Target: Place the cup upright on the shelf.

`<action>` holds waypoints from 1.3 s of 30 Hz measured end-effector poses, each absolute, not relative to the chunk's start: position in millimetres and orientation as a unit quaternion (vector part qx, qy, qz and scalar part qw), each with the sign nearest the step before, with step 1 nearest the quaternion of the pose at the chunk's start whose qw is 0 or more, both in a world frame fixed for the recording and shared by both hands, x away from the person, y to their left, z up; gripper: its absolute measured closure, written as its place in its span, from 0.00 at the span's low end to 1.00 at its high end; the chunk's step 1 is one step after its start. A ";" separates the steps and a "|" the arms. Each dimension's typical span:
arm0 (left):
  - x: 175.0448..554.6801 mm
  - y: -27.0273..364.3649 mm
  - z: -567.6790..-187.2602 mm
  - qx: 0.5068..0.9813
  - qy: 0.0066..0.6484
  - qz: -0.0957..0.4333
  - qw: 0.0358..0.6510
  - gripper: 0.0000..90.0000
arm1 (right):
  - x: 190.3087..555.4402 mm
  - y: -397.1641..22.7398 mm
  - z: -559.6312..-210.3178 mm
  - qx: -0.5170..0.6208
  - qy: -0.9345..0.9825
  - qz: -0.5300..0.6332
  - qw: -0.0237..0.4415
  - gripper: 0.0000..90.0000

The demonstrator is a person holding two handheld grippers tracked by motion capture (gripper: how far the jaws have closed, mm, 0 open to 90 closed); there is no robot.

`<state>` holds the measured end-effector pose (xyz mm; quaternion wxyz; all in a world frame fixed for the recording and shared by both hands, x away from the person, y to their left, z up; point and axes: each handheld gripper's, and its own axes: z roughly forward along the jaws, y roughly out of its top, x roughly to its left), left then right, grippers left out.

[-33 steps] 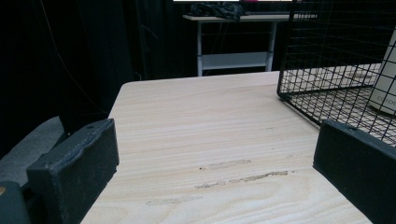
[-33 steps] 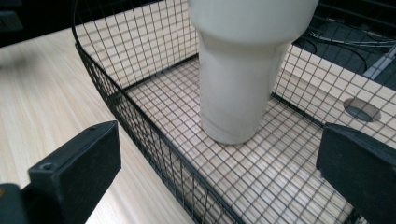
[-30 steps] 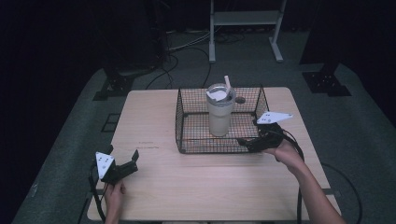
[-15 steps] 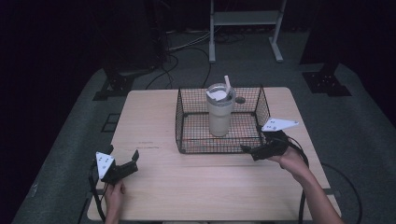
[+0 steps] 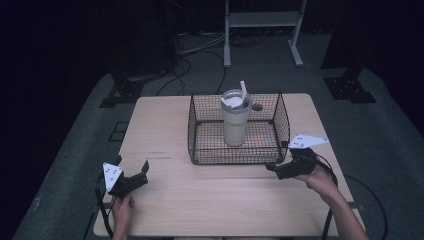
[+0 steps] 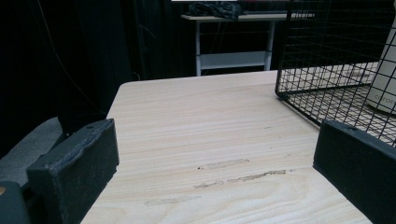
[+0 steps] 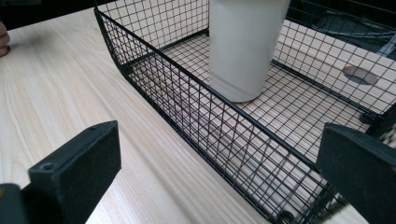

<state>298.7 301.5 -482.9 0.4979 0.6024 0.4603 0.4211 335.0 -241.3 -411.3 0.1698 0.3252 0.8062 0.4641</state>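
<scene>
A black wire basket point(image 5: 240, 155) stands in the middle of the light wooden table point(image 5: 200, 200). Upright inside it is a cream tumbler point(image 5: 235, 125) with a lid and a straw. My right gripper point(image 5: 277, 160) is open, low over the table by the basket's front right corner. In the right gripper view its jaws point(image 7: 219, 177) stand wide apart with nothing between them, facing the basket wall point(image 7: 187, 93) and the tumbler point(image 7: 247, 46) behind it. My left gripper point(image 5: 132, 165) rests open near the table's front left; its view point(image 6: 215, 177) looks across bare wood toward the basket point(image 6: 327, 56).
A round cable hole point(image 5: 257, 107) lies in the table behind the basket. On the floor beyond are a white metal stand point(image 5: 260, 20), cables and two black stand bases point(image 5: 125, 92) point(image 5: 350, 87). Bare wood spreads left of the basket and along the front.
My right gripper has drawn back from the basket's right side toward the front edge and sunk a little. The left gripper has stayed put.
</scene>
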 end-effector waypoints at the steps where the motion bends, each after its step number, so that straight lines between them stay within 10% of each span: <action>1: 298.7 301.5 -482.9 0.603 0.460 0.421 0.498 0.00 | 333.8 -242.7 -411.9 0.327 0.805 0.465 0.169 0.00; 39: 299.1 300.4 -482.9 0.604 0.459 0.422 0.496 0.00 | 298.8 -303.8 -440.7 0.385 0.780 0.458 0.185 0.00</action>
